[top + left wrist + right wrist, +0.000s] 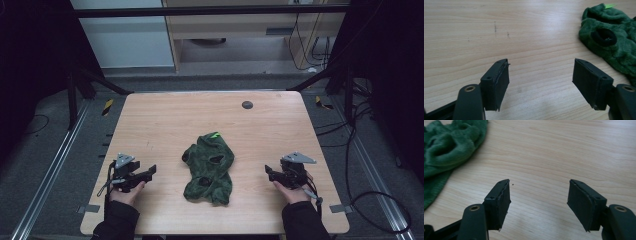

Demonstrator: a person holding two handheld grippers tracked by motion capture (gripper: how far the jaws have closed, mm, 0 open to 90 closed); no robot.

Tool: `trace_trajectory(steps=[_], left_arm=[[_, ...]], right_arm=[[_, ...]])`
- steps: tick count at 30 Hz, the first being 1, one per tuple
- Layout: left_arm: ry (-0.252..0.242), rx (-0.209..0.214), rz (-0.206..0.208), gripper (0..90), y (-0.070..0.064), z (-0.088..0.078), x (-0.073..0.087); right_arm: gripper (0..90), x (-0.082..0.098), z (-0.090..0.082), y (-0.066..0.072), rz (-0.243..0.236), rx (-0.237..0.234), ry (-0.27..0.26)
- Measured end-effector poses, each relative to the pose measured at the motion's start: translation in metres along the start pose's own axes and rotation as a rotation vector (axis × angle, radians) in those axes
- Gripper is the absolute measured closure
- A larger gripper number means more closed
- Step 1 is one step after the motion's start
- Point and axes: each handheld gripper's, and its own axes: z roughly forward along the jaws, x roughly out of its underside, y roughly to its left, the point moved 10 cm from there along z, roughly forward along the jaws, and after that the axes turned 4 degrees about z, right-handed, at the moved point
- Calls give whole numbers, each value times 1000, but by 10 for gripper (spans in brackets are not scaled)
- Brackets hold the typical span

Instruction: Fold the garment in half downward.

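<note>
Garment (pixel 210 167) on table (pixel 165 120) between my left gripper (pixel 148 172) and right gripper (pixel 270 173), apart from both; table's small disc (pixel 247 104) far ahead

- My table (pixel 165 120) looks like light wood, smooth, with a soft shine and thin grain lines.
- The green cloth thing (pixel 210 167) looks fluffy and soft, like a fuzzy towel, and not shiny.
- My left gripper (pixel 540 75) and right gripper (pixel 539 195) look like black matt plastic, with rough, flat dark pads (pixel 579 202).
</note>
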Motion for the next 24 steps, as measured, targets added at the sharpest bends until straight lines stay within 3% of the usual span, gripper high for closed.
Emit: trace_trajectory(steps=[8,11,14,17,22,24], left_arm=[[-17,24,25,308,-13,-2,-4],[-19,25,39,307,-14,-2,-6],[-30,22,54,308,-15,-4,-9],[-34,24,47,308,-14,-4,-11],[-30,38,58,309,-18,-1,-19],[-48,37,80,315,-23,-1,-25]], right_arm=[[352,-5,-5,15,-18,-48,-20],[353,-7,-6,18,-19,-53,-21],[353,-13,-9,25,4,-94,-36],[353,-15,-10,27,0,-101,-36],[353,-23,-9,35,-10,-130,-40],[356,-33,-10,39,-16,-136,-51]])
